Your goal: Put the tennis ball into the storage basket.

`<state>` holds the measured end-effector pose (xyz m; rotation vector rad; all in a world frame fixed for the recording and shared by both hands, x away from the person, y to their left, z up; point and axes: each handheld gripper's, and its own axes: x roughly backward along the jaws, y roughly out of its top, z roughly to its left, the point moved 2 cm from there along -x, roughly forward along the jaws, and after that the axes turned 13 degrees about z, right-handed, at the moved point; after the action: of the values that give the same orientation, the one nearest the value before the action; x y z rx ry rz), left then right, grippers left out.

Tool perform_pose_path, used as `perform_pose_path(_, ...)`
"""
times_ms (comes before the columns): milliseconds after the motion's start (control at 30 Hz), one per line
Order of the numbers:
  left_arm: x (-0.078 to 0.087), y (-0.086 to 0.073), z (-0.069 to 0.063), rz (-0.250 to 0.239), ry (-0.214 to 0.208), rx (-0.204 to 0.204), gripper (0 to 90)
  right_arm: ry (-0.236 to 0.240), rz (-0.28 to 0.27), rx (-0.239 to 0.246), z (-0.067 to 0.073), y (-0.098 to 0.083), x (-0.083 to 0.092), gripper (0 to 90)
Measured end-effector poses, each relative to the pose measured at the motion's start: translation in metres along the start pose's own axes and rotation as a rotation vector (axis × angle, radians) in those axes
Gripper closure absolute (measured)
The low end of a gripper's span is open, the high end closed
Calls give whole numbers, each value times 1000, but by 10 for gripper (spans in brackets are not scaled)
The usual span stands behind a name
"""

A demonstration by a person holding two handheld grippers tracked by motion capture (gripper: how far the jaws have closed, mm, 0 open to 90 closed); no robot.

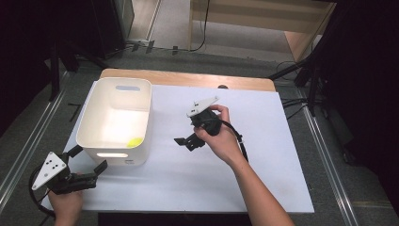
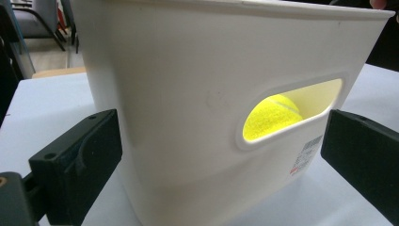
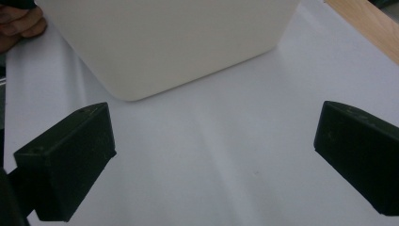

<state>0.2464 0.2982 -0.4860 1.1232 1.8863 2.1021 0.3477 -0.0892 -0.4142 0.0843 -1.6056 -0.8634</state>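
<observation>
A white plastic bin (image 1: pixel 115 120) stands on the left half of the white table top. A yellow tennis ball (image 1: pixel 134 141) lies inside it at the near right corner; in the left gripper view the ball (image 2: pixel 272 117) shows through the bin's handle slot. My left gripper (image 1: pixel 88 160) sits open at the bin's near left corner, its jaws wide apart and facing the bin wall (image 2: pixel 188 94), holding nothing. My right gripper (image 1: pixel 189 141) hovers open over the table to the right of the bin, pointing toward the bin (image 3: pixel 169 42), with nothing between its jaws.
The white board (image 1: pixel 263 155) lies on a wooden table whose far edge (image 1: pixel 188 77) shows. Grey floor and metal rails surround it. A wooden piece of furniture (image 1: pixel 263 19) stands beyond. The person's left hand (image 3: pixel 19 26) shows at the bin's far side in the right gripper view.
</observation>
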Motion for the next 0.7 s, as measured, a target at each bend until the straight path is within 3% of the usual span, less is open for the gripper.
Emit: perform_pose_path(700, 0, 0, -1, 4, 4, -2, 0, -54, -76, -106, -15, -58, 5, 0)
